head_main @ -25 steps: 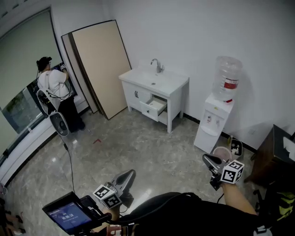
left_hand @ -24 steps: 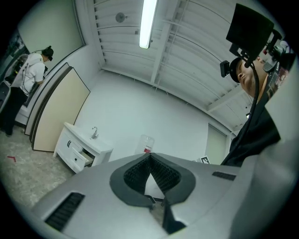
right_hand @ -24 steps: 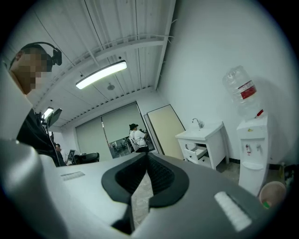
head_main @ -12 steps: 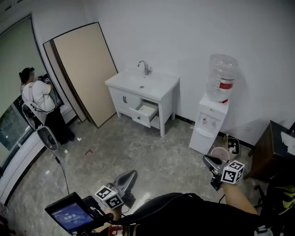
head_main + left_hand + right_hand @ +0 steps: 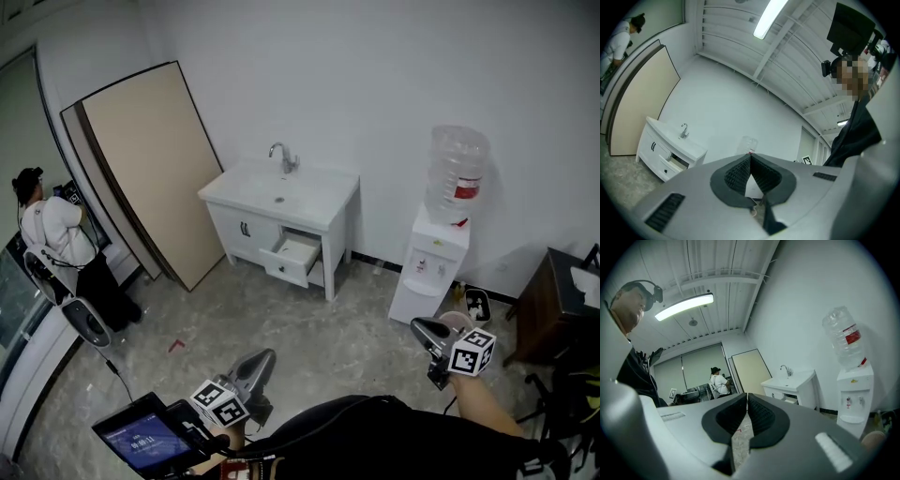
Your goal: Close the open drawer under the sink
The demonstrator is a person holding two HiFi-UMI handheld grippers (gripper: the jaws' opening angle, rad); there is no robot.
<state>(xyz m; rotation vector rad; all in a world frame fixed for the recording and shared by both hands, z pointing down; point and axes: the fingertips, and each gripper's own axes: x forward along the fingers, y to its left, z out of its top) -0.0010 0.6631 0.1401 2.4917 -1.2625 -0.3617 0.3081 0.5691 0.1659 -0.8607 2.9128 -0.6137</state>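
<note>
I am looking at the white sink cabinet (image 5: 246, 228) standing against the back wall. Its drawer (image 5: 292, 257) is hanging open under the sink (image 5: 279, 194), on the cabinet's right side. I am too far away to see what is lying inside it. A big clear water bottle (image 5: 457, 173) is sitting upside down on the water dispenser (image 5: 427, 270) to the right, and I cannot tell how full it is.

The left hand-held gripper (image 5: 265, 356) is closed, its jaws touching with nothing between them. The right hand-held gripper (image 5: 419, 325) is closed and empty too. Both are hanging low in the head view, well apart from the drawer.

Since a second ago, the cabinet, the tan board (image 5: 141, 169) leaning on the wall and the person (image 5: 58, 246) by the window are all sitting further left in the head view.

A small tray (image 5: 478, 305) on the floor beside the dispenser is holding something too small to make out. The dark furniture (image 5: 548, 309) at the right edge is cut off.
</note>
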